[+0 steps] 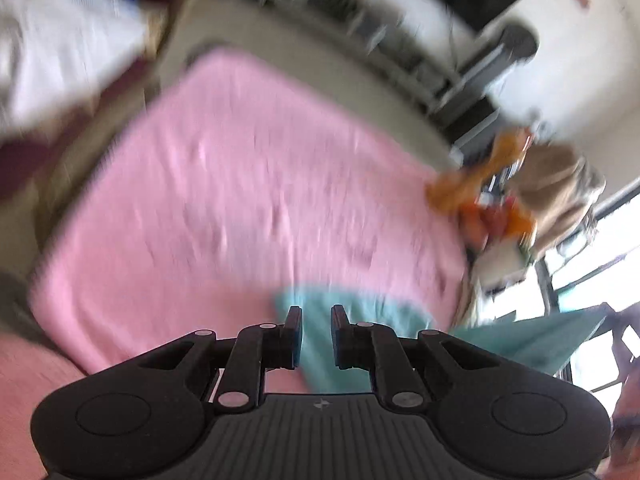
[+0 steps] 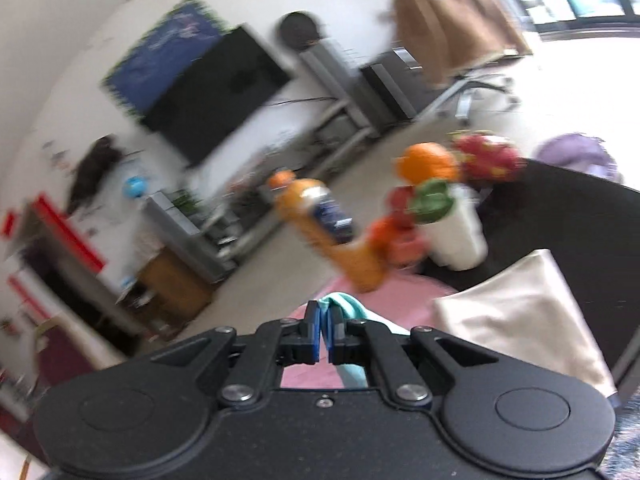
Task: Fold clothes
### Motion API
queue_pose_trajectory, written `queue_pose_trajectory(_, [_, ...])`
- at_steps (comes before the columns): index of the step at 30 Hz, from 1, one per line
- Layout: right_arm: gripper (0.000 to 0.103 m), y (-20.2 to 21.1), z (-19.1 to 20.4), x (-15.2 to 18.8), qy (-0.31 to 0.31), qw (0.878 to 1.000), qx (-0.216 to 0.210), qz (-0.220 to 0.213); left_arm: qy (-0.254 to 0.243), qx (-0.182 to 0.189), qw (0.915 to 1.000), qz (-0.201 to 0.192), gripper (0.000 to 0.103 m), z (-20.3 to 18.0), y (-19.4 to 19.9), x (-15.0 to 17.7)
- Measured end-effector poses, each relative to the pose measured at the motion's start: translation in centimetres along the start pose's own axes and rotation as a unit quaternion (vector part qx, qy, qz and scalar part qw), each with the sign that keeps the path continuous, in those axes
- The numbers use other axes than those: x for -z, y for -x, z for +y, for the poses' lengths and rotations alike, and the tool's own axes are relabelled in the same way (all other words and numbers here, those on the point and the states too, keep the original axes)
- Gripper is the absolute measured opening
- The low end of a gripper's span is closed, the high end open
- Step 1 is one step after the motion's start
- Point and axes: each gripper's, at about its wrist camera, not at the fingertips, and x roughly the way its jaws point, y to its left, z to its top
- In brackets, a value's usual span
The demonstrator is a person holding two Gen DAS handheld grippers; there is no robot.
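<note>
Right gripper clenched on an edge of the teal garment, held above the pink cloth; left gripper parted, holding nothing, teal fabric just beyond its tips, trailing right.

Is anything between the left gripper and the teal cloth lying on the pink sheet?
Nothing visible. The left gripper is open, and the teal cloth shows directly in the gap between its fingers, over the pink sheet. The right gripper is shut on the teal cloth.
</note>
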Motion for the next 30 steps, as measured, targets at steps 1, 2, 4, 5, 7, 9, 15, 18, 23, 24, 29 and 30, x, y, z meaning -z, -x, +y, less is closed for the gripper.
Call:
queue_pose_trajectory(1, [0.003,-0.1,-0.9,-0.1,-0.008,1.000,0.006,-0.002,-0.003,0.012,0.9997,0.019,0.011,-0.2,-1.2,0.9])
queue_pose_trajectory(2, [0.003,-0.1,-1.8,-0.1,-0.015,1.000,0.012,-0.005,-0.006,0.029,0.9988,0.040,0.012,-0.7,-2.6,1.6])
queue_pose_trajectory(4, [0.003,-0.2,-3.6,-0.3,-0.031,0.999,0.024,-0.009,-0.004,0.060,0.9949,0.081,0.018,-1.7,-5.0,3.1])
queue_pose_trajectory(5, [0.003,-0.3,-4.5,-0.3,-0.039,0.999,0.031,-0.012,-0.002,0.074,0.9921,0.102,0.019,-2.2,-6.2,3.8])
queue_pose_trajectory(7, [0.003,-0.4,-6.4,-0.5,-0.054,0.997,0.043,-0.016,0.004,0.103,0.9845,0.142,0.026,-3.3,-8.6,5.2])
queue_pose_trajectory(9, [0.004,-0.5,-8.2,-0.6,-0.069,0.996,0.055,-0.021,0.023,0.125,0.9755,0.180,0.031,-3.9,-10.9,6.6])
queue_pose_trajectory(15, [0.004,-0.3,-12.0,-0.2,-0.102,0.992,0.065,-0.021,0.161,0.140,0.9473,0.239,0.047,-4.5,-15.5,8.8])
queue_pose_trajectory(18, [0.004,0.1,-12.4,-0.2,-0.104,0.993,0.060,-0.022,0.210,0.123,0.9382,0.246,0.048,-4.7,-16.7,9.4])
queue_pose_trajectory(23, [0.004,0.6,-13.1,-0.3,-0.108,0.992,0.054,-0.025,0.247,0.082,0.9302,0.259,0.048,-5.3,-17.7,10.4])
queue_pose_trajectory(24, [0.004,0.7,-13.1,-0.3,-0.106,0.993,0.054,-0.026,0.251,0.076,0.9298,0.258,0.048,-5.4,-17.8,10.5])
queue_pose_trajectory(29, [0.004,1.3,-13.9,-0.1,-0.105,0.993,0.054,-0.029,0.191,0.084,0.9437,0.257,0.047,-6.9,-15.7,10.2])
queue_pose_trajectory(30, [0.004,1.3,-14.2,-0.1,-0.109,0.992,0.055,-0.029,0.162,0.093,0.9476,0.259,0.047,-7.4,-15.1,10.1])
